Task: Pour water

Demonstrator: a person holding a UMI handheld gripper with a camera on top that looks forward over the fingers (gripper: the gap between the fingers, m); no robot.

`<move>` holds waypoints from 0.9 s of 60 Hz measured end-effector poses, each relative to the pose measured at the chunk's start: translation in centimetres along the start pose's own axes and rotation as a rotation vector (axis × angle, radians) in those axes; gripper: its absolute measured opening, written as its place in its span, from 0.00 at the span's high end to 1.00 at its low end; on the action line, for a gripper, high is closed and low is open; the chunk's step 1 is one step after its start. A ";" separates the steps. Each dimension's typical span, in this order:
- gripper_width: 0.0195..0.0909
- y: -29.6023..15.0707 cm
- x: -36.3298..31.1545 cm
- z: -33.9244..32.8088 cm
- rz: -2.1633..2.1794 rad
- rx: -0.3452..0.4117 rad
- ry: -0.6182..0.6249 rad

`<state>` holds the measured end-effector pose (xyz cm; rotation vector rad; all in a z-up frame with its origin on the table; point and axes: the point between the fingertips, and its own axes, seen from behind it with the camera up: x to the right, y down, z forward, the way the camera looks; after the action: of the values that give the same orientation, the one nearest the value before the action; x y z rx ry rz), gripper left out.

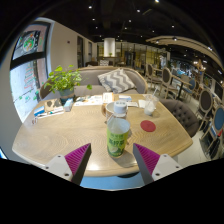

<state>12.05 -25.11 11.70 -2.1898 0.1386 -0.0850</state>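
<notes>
A clear plastic bottle (118, 137) with a green label and white cap stands upright on the round wooden table (60, 135), near its front edge. My gripper (112, 162) is open, its two magenta pads (74, 160) spread wide just short of the bottle, which stands a little ahead of the fingertips and between their lines. Behind the bottle are a small white cup (120, 108) and a pale cup (148, 105). A red coaster (148, 126) lies to the right of the bottle.
A potted green plant (64, 80) stands at the table's far left, with papers and a pen (50, 108) near it. A grey sofa with a striped cushion (120, 79) lies beyond the table. Chairs (181, 112) stand at the right.
</notes>
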 end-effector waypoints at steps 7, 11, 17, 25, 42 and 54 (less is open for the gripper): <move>0.07 -1.0 1.3 4.1 -0.014 0.026 -0.024; 0.08 -1.4 1.7 5.8 -0.018 0.033 -0.046; 0.16 -1.5 1.5 8.7 -0.025 0.051 -0.086; 0.44 -0.8 1.3 11.1 -0.024 0.055 -0.115; 0.68 -1.1 0.7 11.2 -0.056 0.089 -0.149; 0.71 -2.1 -2.0 9.1 -0.096 0.080 -0.204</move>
<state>11.27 -16.30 8.05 -2.1103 -0.0841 0.0776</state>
